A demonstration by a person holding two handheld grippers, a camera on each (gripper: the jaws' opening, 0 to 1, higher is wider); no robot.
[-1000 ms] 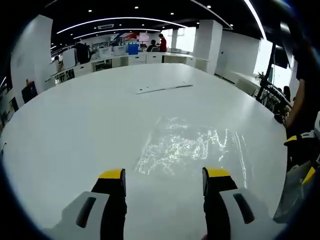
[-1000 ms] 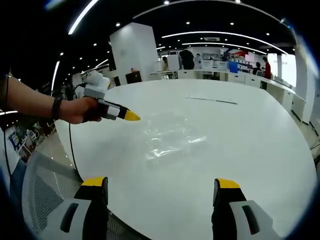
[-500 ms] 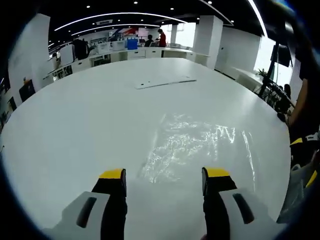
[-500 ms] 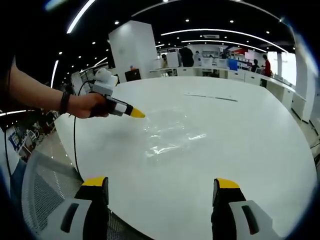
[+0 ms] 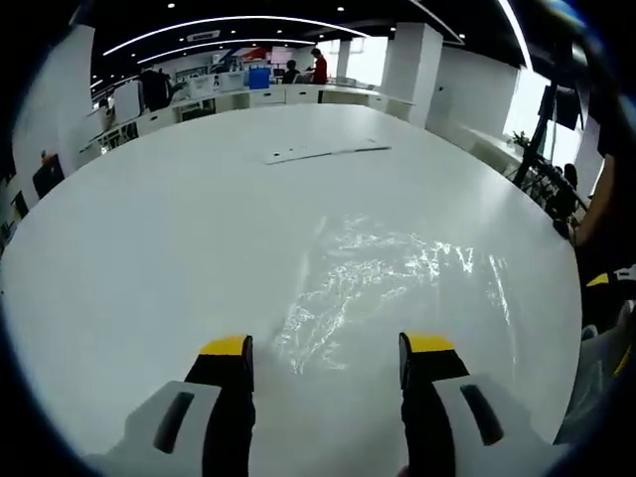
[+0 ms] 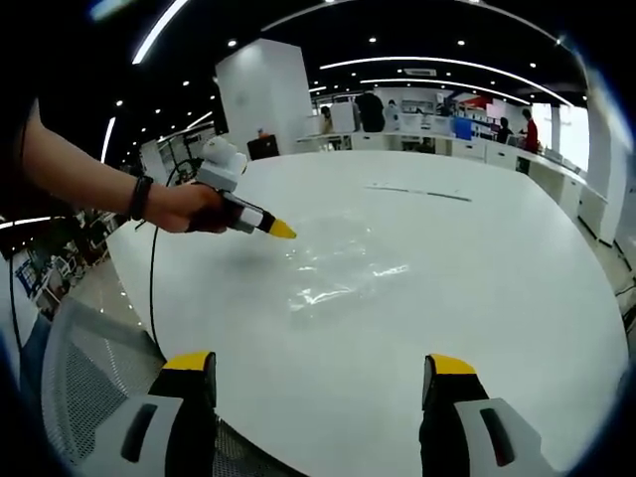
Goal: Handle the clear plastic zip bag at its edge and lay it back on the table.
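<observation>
Left gripper view: left hand-held gripper [image 5: 323, 358] jaws spread, empty, aimed at near edge of clear crinkled plastic zip bag [image 5: 388, 283] lying flat on white round worktop [image 5: 149, 229], long axis running ahead-right. Right hand-held gripper [image 6: 323, 378] agape, empty, farther from bag.

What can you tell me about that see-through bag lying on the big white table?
The clear plastic zip bag lies flat on the white table, crinkled and glinting under the ceiling lights, apparently empty. Its near edge sits just ahead of the left gripper, whose jaws stand open. Nothing grips it.
</observation>
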